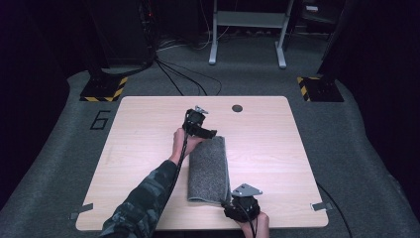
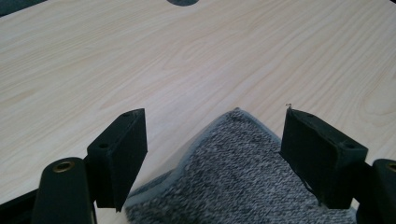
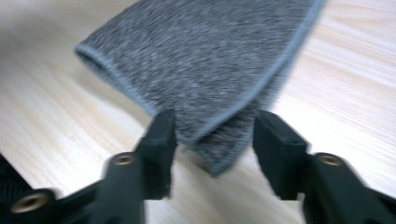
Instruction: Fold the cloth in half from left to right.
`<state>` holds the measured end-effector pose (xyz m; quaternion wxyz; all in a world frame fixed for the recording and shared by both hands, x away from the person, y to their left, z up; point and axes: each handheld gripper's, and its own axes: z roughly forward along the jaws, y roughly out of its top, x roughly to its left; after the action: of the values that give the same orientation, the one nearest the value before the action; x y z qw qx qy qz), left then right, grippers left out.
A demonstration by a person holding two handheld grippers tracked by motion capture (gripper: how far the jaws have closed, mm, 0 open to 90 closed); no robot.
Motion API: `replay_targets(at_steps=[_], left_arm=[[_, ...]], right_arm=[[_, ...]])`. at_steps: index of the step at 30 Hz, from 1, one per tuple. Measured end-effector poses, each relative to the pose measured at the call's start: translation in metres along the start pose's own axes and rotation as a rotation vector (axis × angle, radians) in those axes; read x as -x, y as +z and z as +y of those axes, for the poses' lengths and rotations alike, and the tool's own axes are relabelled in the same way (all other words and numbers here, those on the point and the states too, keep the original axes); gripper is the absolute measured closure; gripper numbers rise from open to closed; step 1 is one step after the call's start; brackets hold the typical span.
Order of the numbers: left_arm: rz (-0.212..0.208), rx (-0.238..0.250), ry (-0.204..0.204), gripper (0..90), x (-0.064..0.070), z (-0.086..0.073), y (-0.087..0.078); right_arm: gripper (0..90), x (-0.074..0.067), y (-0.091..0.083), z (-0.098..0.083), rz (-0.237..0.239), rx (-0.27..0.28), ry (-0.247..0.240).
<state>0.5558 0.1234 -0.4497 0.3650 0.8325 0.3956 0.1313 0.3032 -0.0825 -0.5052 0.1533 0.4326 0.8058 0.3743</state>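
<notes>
High view shows us one grey towel (image 1: 209, 170) folded into a long strip, lying flat near the middle of the bench (image 1: 148, 129). We judge the fold as good as done: edges lie stacked, and little seems left but to draw both hands clear, or fold it once more across.

Our left gripper (image 1: 204, 132) sits at the far end, jaws wide, a towel corner (image 2: 243, 154) between them but untouched. Our right gripper (image 1: 233, 206) sits at the near end, jaws partly apart around the near corner (image 3: 219, 149), not pinching it.

We count one towel, two grippers, one bench.
</notes>
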Motion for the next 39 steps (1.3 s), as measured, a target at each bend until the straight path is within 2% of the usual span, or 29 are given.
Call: replay_targets(at_steps=[2, 6, 10, 12, 14, 15, 17, 19, 20, 23, 25, 28, 37, 39], left_arm=[[0.014, 0.002, -0.014, 22.4, -0.007, -0.006, -0.003], [0.051, -0.028, -0.045, 22.9, -0.024, -0.020, -0.007], [0.093, -0.051, -0.087, 23.5, -0.042, -0.033, -0.009], [0.099, -0.066, -0.105, 23.5, -0.048, -0.039, -0.008], [0.105, -0.081, -0.110, 23.8, -0.049, -0.043, -0.005], [0.110, -0.086, -0.109, 23.8, -0.049, -0.044, -0.002], [0.121, -0.105, -0.104, 24.0, -0.048, -0.047, 0.003], [0.128, -0.122, -0.099, 24.3, -0.046, -0.049, 0.008], [0.143, -0.130, -0.090, 24.5, -0.045, -0.051, 0.010], [0.157, -0.151, -0.103, 25.3, -0.045, -0.054, 0.017], [0.165, -0.157, -0.107, 25.7, -0.047, -0.056, 0.019], [0.176, -0.153, -0.107, 25.9, -0.048, -0.056, 0.020], [0.205, -0.155, -0.067, 24.4, -0.047, -0.055, 0.021], [0.202, -0.152, -0.079, 22.6, -0.048, -0.055, 0.018]], right_arm=[[38.8, 0.006, -0.006, 0.001, 0.007, 0.023, 0.041], [28.8, 0.014, -0.008, 0.009, 0.010, 0.050, 0.051], [26.2, 0.017, 0.002, 0.018, 0.002, 0.014, 0.031], [25.4, 0.016, 0.009, 0.021, -0.028, -0.010, 0.013], [25.4, 0.015, 0.016, 0.022, -0.037, -0.030, 0.015], [25.4, 0.015, 0.019, 0.022, -0.048, -0.035, -0.006], [25.4, 0.012, 0.023, 0.022, -0.068, -0.057, 0.009], [25.5, 0.013, 0.027, 0.020, -0.084, -0.070, -0.014], [25.5, 0.013, 0.029, 0.019, -0.088, -0.073, -0.011], [25.7, 0.015, 0.030, 0.015, -0.103, -0.093, 0.004], [25.7, 0.017, 0.030, 0.013, -0.103, -0.089, 0.002], [25.7, 0.020, 0.028, 0.010, -0.110, -0.083, 0.023], [25.4, 0.027, 0.021, 0.002, -0.121, -0.074, 0.044], [24.6, 0.027, 0.022, 0.003, -0.117, -0.073, 0.035]])
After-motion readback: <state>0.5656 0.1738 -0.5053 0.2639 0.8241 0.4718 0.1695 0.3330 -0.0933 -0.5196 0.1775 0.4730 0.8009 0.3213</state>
